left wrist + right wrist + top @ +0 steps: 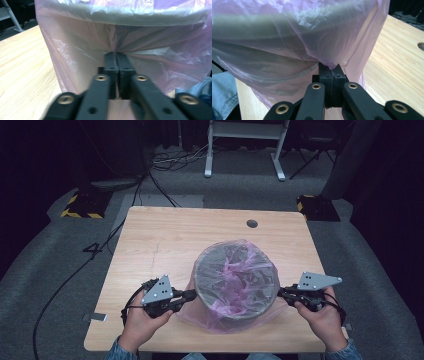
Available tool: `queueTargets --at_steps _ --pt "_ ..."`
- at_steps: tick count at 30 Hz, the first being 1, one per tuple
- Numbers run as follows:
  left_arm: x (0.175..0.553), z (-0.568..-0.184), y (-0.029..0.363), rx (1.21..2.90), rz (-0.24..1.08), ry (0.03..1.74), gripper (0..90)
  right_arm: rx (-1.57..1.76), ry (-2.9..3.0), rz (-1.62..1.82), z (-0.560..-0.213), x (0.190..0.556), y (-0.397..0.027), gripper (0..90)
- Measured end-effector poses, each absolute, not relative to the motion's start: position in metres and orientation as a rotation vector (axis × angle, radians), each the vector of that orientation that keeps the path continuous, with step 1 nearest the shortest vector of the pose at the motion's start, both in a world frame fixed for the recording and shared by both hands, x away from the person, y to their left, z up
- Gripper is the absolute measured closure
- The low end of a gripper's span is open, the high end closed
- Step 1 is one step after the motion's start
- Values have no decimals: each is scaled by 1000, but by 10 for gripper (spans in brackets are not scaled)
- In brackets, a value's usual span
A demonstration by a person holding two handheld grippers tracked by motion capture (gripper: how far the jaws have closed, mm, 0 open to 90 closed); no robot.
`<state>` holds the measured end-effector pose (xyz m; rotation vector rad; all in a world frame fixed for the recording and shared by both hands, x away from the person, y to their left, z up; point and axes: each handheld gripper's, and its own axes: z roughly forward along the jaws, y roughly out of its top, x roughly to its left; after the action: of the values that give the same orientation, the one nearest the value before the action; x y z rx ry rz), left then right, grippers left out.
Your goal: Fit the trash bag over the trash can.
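— At the near middle of the table (pixel 150 235), the grey bin (pixel 235 292) stands with a thin pink bag (pixel 200 317) draped over its rim. How are the claws set?

— Left gripper (pixel 192 294) is pinched together on the film at the bin's left side; its own view shows creases fanning out from the tips. Right gripper (pixel 281 292) is clamped the same way on the right side.

— What could go wrong?

— I'd say tearing. The film is thin and bunched into small folds, so an uneven pull could rip it or slip it free. A hard tug might also tip the bin.

— Anything in the way?

— Little. A cable hole (pixel 252 223) sits at the far right, well apart. Floor cables (pixel 170 160) and a white frame (pixel 245 145) lie beyond the table.
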<state>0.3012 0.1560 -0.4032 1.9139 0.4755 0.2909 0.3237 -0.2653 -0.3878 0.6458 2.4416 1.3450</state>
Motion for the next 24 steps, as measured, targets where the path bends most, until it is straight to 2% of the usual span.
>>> queueTargets --at_steps 8,13,14,17,20,24 --pt "312 -404 169 1892 391 632 900 668 2410 1352 -386 324 -273 900" --pt "306 -409 175 1869 282 587 900 731 2396 1353 -390 326 -286 900" --pt "302 -409 174 1872 263 578 849 735 2398 1352 -391 325 -287 900" --pt "292 -412 170 1872 262 564 539 735 2406 1352 -392 320 -286 894" --pt "285 -412 164 1869 250 554 341 721 2420 1350 -393 313 -284 889" --pt "273 -408 157 1877 241 520 267 710 2422 1349 -391 298 -281 888"
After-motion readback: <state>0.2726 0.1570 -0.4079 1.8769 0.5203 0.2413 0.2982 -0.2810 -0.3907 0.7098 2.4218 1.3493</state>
